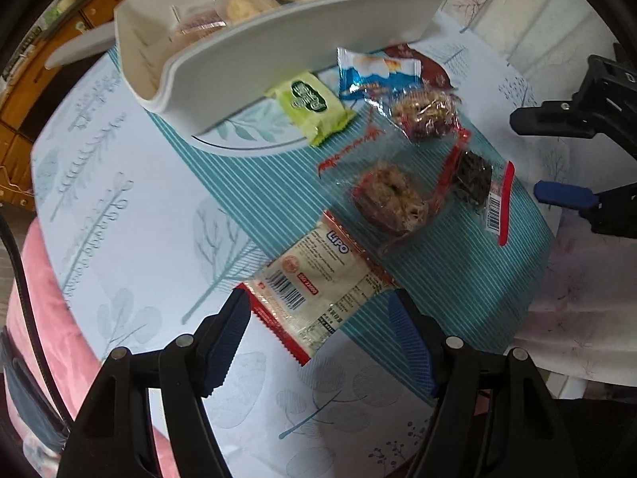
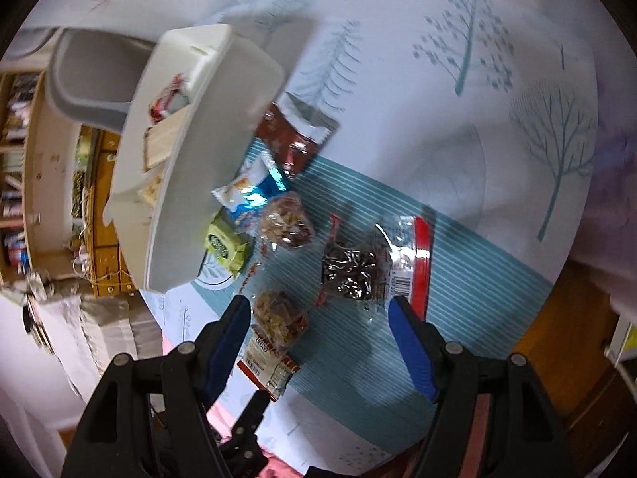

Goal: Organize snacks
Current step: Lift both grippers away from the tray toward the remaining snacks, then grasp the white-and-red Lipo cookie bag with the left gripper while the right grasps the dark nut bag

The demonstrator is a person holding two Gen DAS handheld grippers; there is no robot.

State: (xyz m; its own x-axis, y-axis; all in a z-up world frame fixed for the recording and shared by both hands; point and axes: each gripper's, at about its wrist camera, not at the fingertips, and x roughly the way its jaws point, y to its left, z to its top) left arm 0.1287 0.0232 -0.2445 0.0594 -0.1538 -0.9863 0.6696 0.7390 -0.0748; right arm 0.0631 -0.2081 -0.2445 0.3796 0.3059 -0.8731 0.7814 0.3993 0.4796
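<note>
Left wrist view: the left gripper point(image 1: 320, 334) is seen with its blue-padded fingers point(image 1: 225, 342) spread wide, one on each side of the near end of a white cracker packet point(image 1: 318, 286) marked with a barcode; no pad is seen touching it. The packet lies flat on the tablecloth point(image 1: 131, 207), partly on its teal striped band. Beyond it, a clear-wrapped brown cake point(image 1: 392, 203) and a second clear-wrapped nut cake point(image 1: 428, 113) are laid on the band, with a dark snack in a red-edged bag point(image 1: 481, 187) just beside them. A green packet point(image 1: 314, 105) and a blue packet point(image 1: 374, 69) are placed against the wall of a white tray point(image 1: 278, 63), which already holds several wrapped snacks. A dark red packet point(image 1: 422, 65) is partly hidden behind the blue one. Right wrist view: the right gripper point(image 2: 320, 334) is held above the band, empty, its fingers point(image 2: 412, 352) likewise wide apart, with the dark snack bag point(image 2: 366, 267) lying just ahead between them.
</note>
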